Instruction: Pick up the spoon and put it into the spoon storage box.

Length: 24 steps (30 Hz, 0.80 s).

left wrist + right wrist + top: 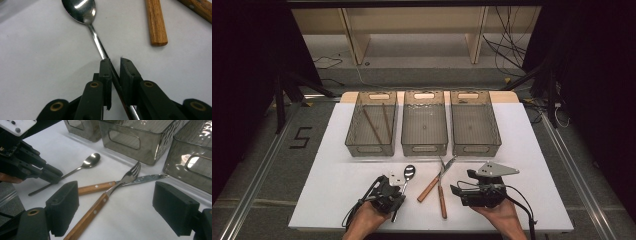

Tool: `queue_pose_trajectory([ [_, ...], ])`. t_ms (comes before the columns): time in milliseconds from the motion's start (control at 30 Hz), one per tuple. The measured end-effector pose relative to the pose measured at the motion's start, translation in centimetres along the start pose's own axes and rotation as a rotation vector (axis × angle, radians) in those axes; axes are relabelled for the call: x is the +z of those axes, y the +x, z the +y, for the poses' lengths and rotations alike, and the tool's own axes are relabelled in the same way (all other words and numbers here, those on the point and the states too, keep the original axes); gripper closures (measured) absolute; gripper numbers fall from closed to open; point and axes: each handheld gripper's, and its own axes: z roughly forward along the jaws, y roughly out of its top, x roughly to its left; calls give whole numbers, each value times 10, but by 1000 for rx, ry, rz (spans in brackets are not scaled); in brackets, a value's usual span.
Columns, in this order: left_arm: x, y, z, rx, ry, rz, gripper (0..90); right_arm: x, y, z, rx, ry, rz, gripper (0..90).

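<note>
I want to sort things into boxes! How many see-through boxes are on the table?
3, in a row across the far side of the table: the left box with two sticks inside, the middle box, and the right box.

Spoon (82, 11) glossy polished metal; fork (105, 197), knife (110, 185) handles smooth wood; table (37, 55) matt white.

High view: fixed above the person's side, facing forward and down, far enough back to take in the whole white worktop (522, 150) and the three bins (424, 122).

Left gripper view: rides low, very near the surface, looking along its own jaws up the spoon (82, 11).

Right gripper view: low, angled across the worktop toward the bins, slightly farther back.

Shared ground: spoon (91, 160) and wooden-handled fork (105, 197) appear in the high and right gripper views.
</note>
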Motion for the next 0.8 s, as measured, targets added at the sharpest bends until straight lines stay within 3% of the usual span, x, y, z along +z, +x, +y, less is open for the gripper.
queue_pose_trajectory([
  [367,-3,11,0,-30,30,-24,812,-1,0,0,1,1,3,221],
  [800,-4,14,0,-58,32,-42,821,-2,0,1,3,-4,4,227],
])
